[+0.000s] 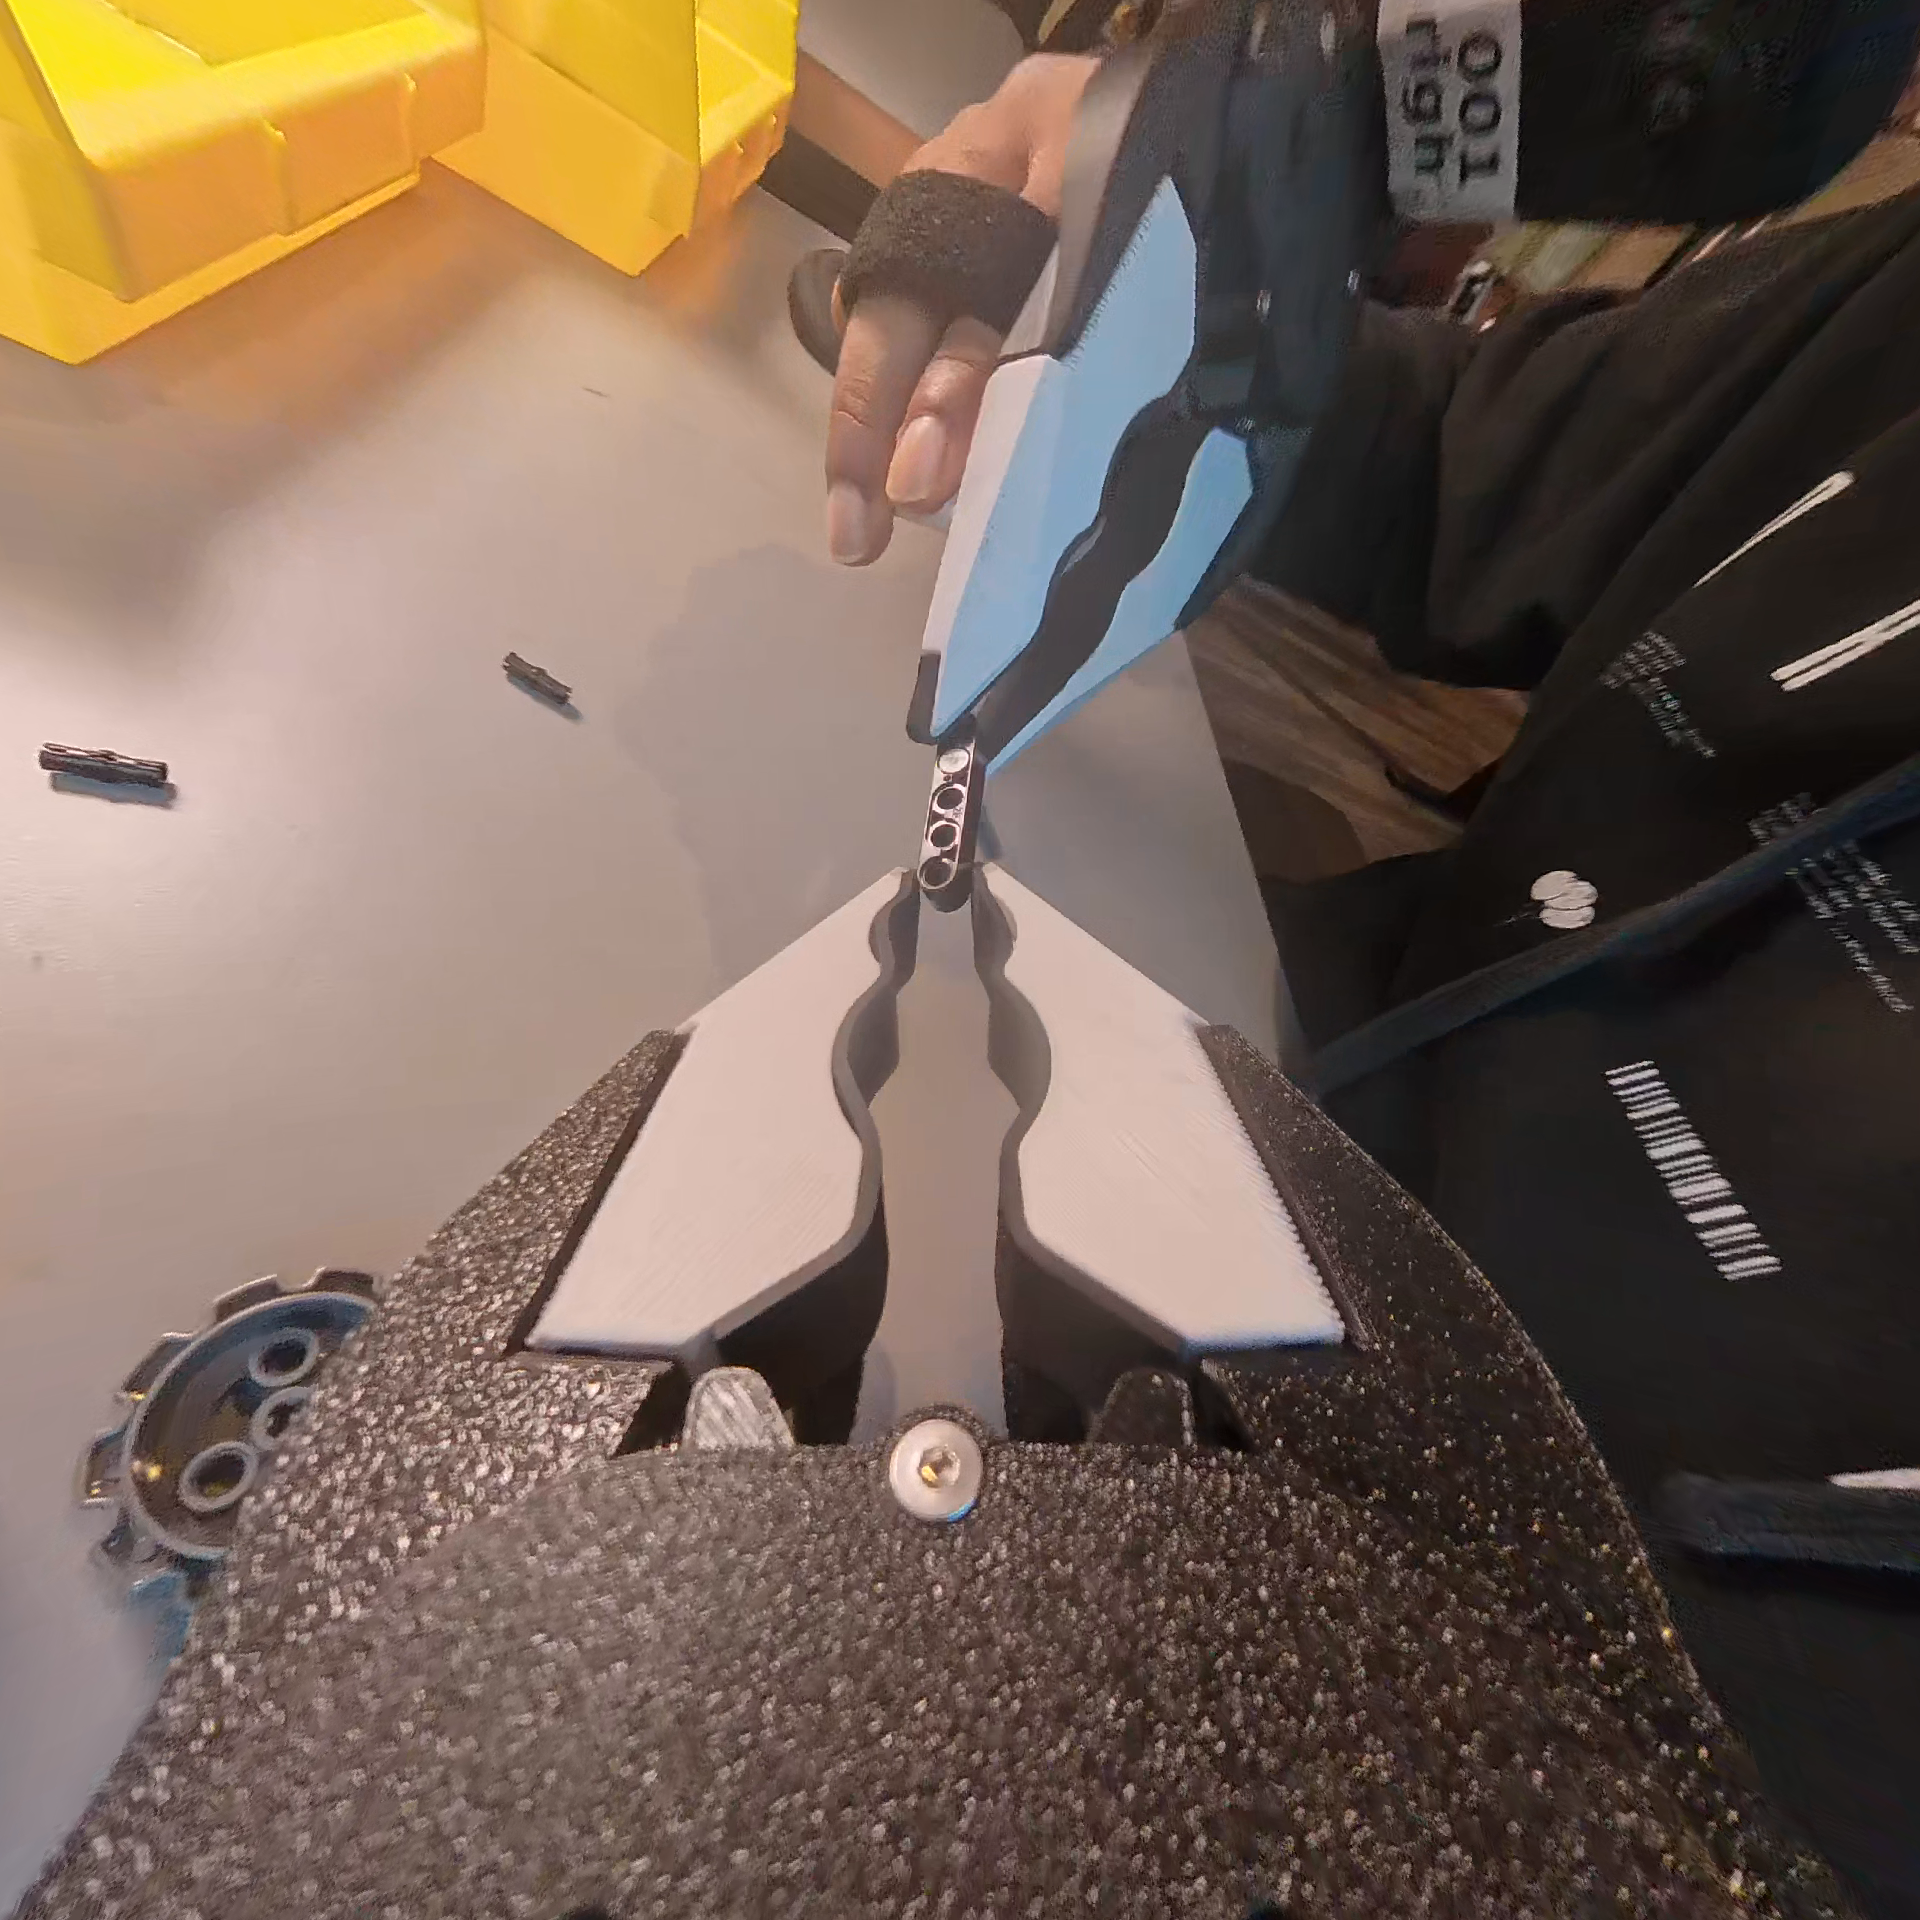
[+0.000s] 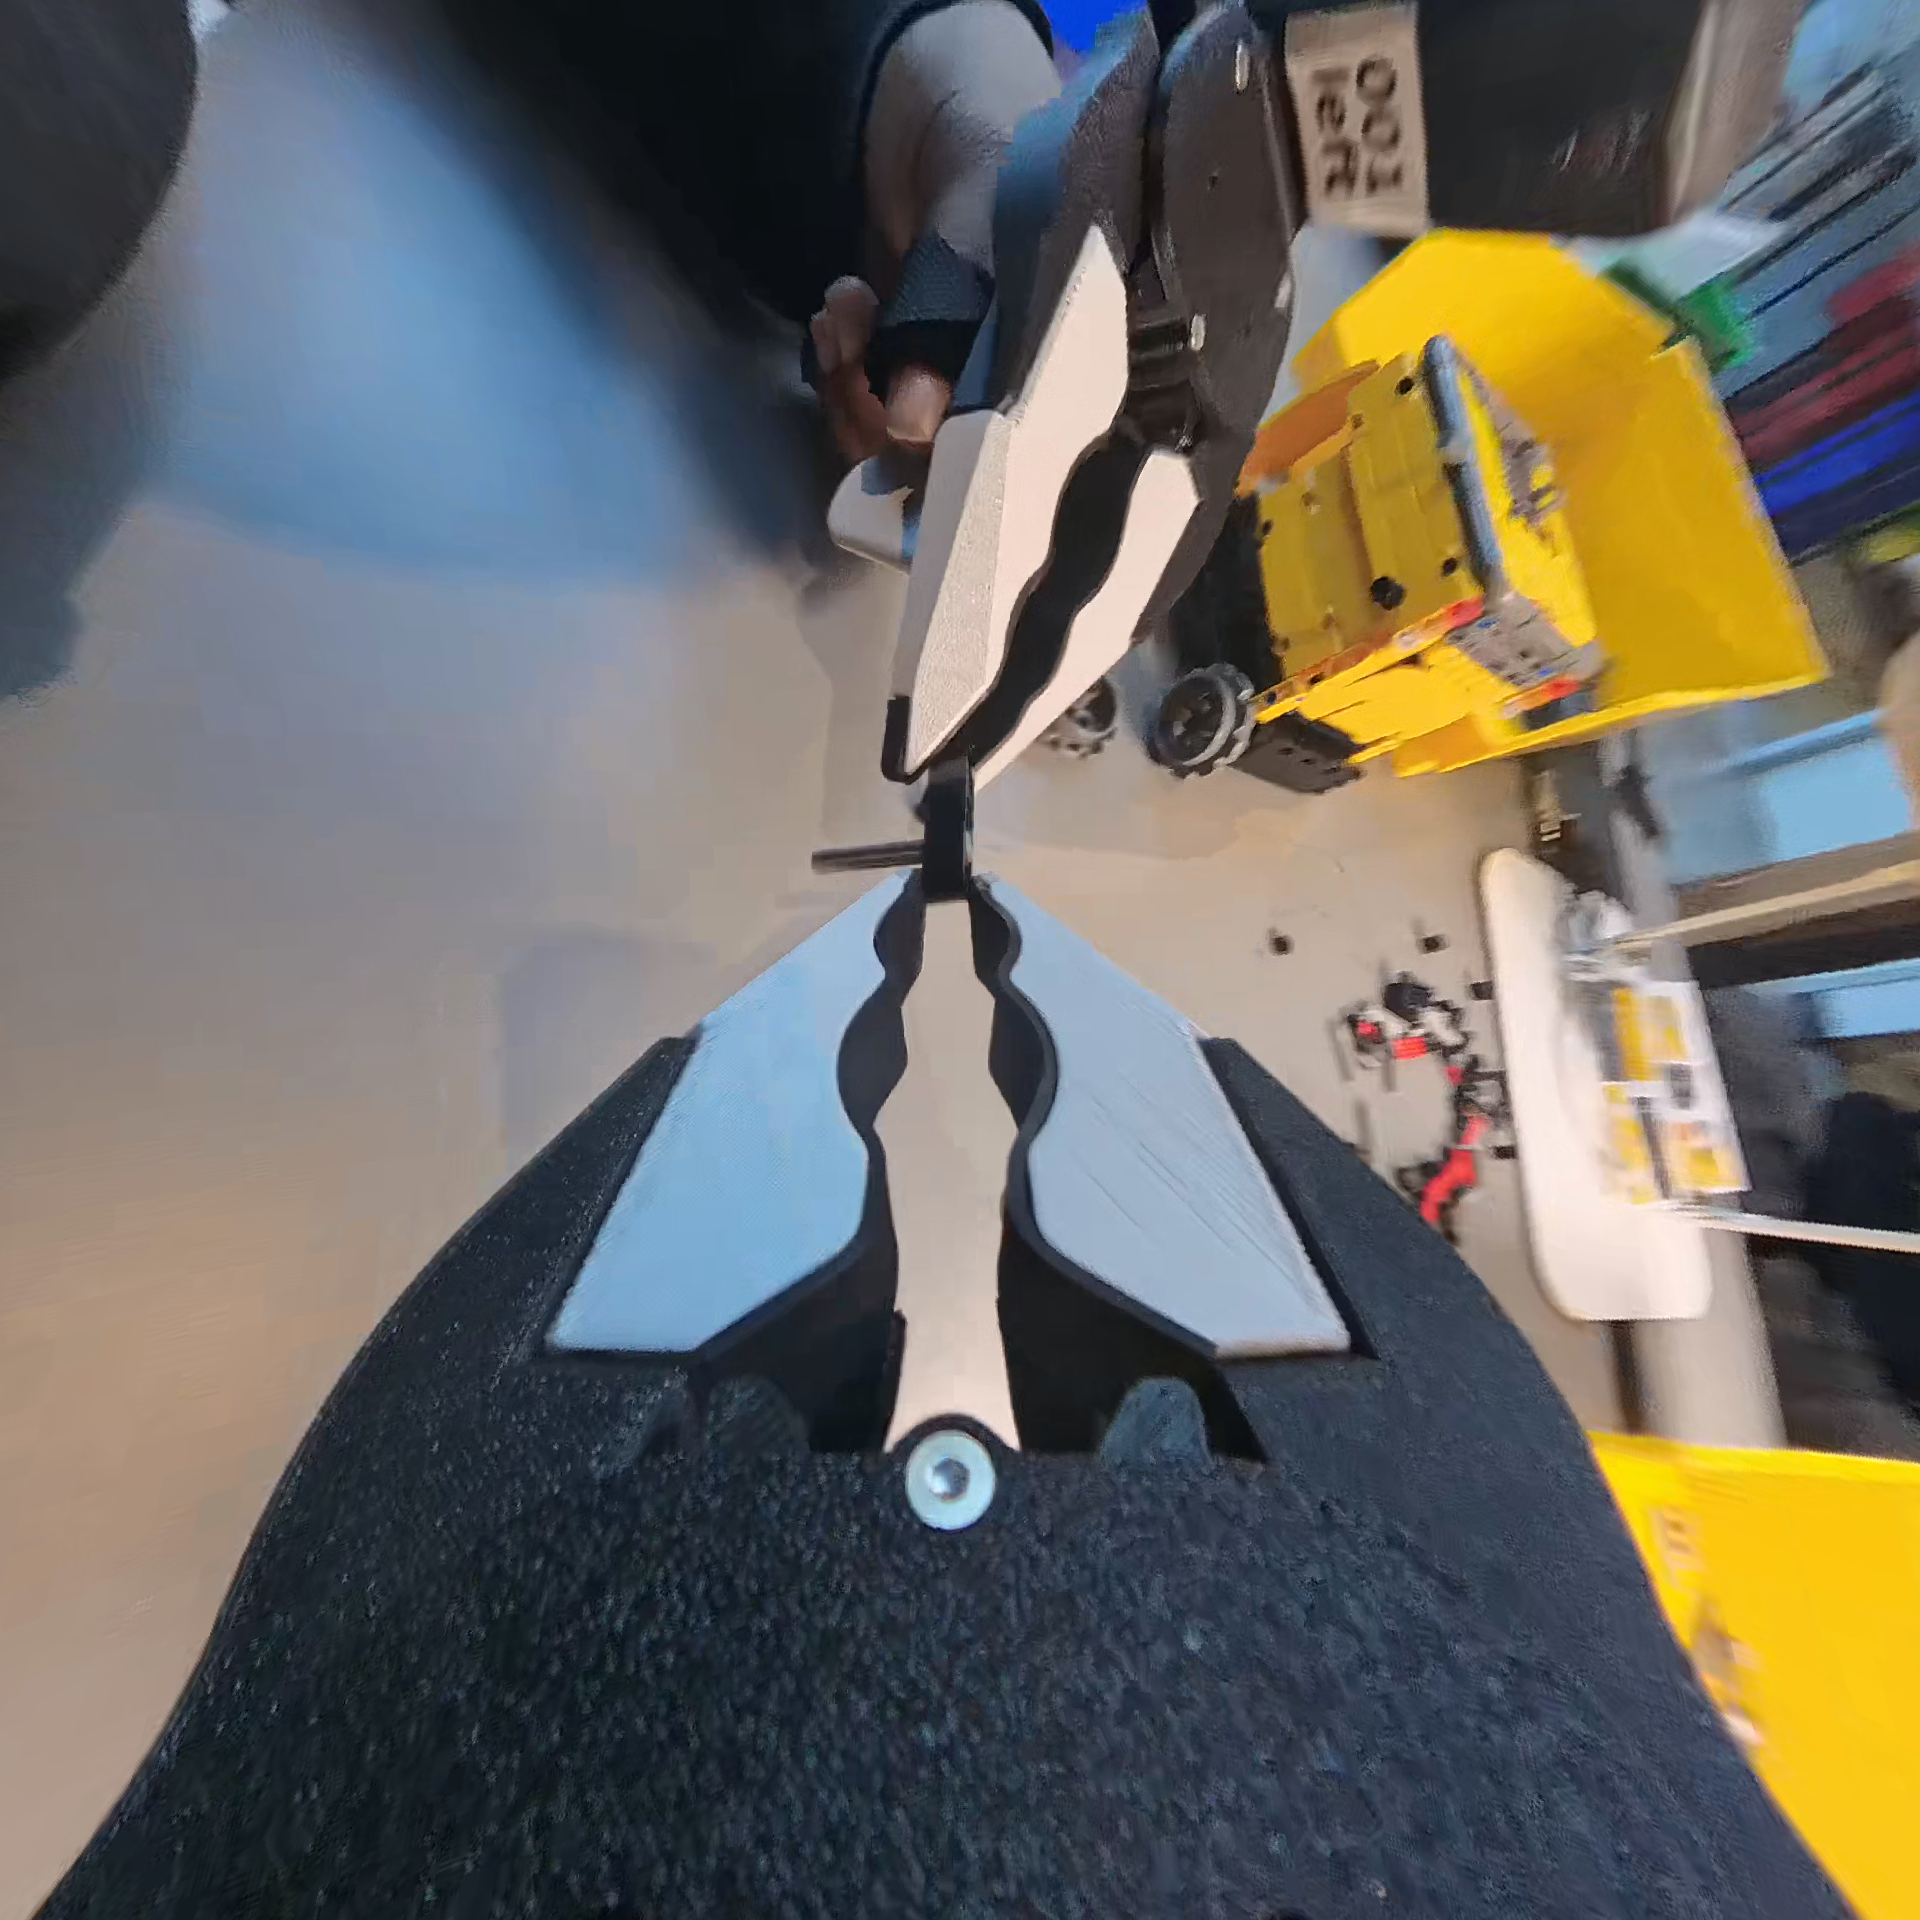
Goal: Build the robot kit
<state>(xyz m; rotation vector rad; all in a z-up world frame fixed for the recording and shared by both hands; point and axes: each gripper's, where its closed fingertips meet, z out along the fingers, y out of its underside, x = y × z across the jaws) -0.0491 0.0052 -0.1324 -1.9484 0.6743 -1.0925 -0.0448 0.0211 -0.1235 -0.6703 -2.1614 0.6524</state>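
1. Black perforated plastic beam, short and with a row of round holes, hangs above the grey tabletop, pinched at both ends.
2. Left of the beam on the tabletop lie 2 small black connector pins; farther left and beyond, yellow plastic bins.
3. Below the beam, the left gripper has its tips closed on the beam's near end.
4. Above it, the right gripper is clamped on the far end.
5. In the right wrist view a thin black axle sticks out sideways from the beam, so that piece looks seated.
6. Right of the beam there, a yellow wheeled brick model stands with loose parts nearby.
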